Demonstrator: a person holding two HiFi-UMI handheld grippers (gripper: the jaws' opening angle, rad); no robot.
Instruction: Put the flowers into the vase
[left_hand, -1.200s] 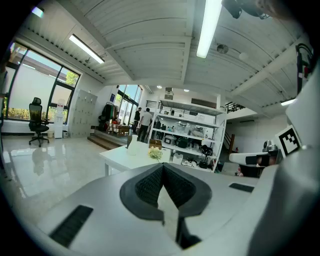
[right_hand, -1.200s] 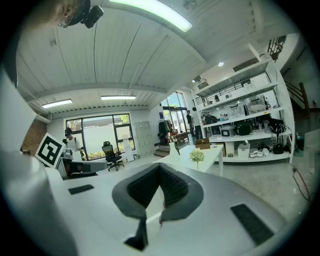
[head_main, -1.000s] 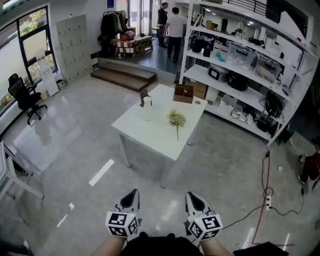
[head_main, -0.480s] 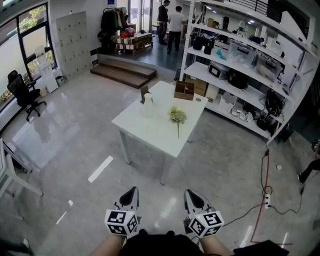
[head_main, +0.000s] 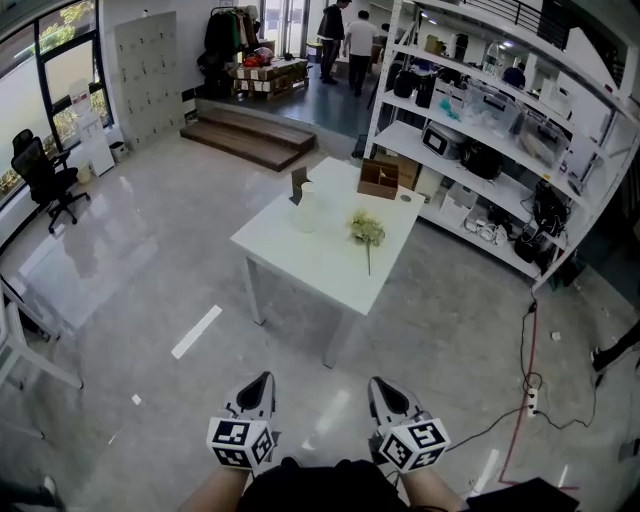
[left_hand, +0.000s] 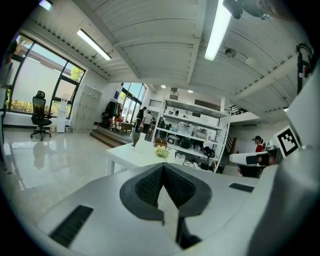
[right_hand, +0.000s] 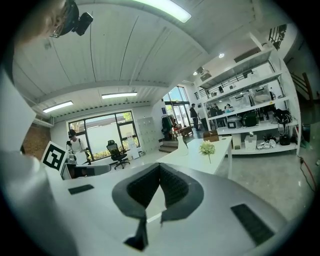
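Observation:
A bunch of pale yellow-green flowers (head_main: 367, 231) lies on the white table (head_main: 300, 265) across the room, stem toward me. A white vase (head_main: 307, 208) stands upright to the left of the bunch. Both grippers are held low in front of me, far short of the table: the left gripper (head_main: 261, 383) and the right gripper (head_main: 381, 386) are shut with nothing between the jaws. The left gripper view shows the flowers (left_hand: 161, 152) and vase (left_hand: 141, 143) small beyond its shut jaws. In the right gripper view the flowers (right_hand: 207, 147) and vase (right_hand: 181, 142) stand on the table (right_hand: 192, 159).
A brown cardboard box (head_main: 379, 178) sits at the table's far end. Tall white shelving (head_main: 480, 130) runs along the right. A red cable (head_main: 527, 370) trails over the floor at right. Steps (head_main: 250, 140), an office chair (head_main: 40, 170) and two people (head_main: 345, 35) are farther back.
The table, vase and flowers have drawn a little closer and shifted rightward in the head view. Both grippers stay shut, low at the bottom edge.

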